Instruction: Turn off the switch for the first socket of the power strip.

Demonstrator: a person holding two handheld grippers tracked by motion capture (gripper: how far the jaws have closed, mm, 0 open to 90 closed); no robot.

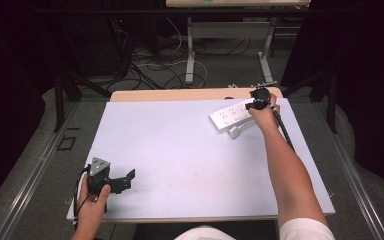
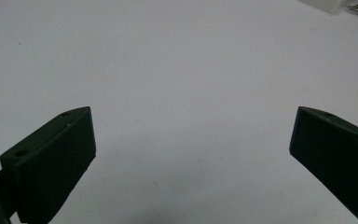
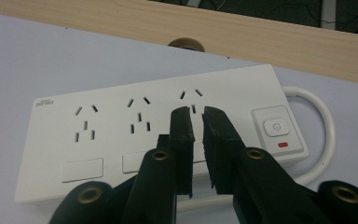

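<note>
- My right gripper (image 3: pixel 196 122) is over the white power strip (image 3: pixel 121 140), near the socket that is closest to the switch (image 3: pixel 277 128).
- Its jaws are almost together, with only a thin gap between them, and nothing is held between them. I judge that I keep them narrow so that the tips work like one finger, to press or push on the strip and not to grasp it.
- The power strip (image 1: pixel 230 116) lies flat on the far right part of the tabletop (image 1: pixel 180 150), a little turned, with the sockets facing up. Its white cable (image 3: pixel 324 121) makes a loop beside the switch end.
- The small light under the switch looks red, but I cannot tell if this means on or off.
- Whether my tips already touch the strip, I cannot tell; in the right gripper view they are just above or on its top face.
- My left gripper (image 1: pixel 122 181) rests at the near left corner of the tabletop, well apart from the strip. Its jaws stand wide open with only bare tabletop between them.
- I think the left one waits there so it does not disturb the work on the right side.
</note>
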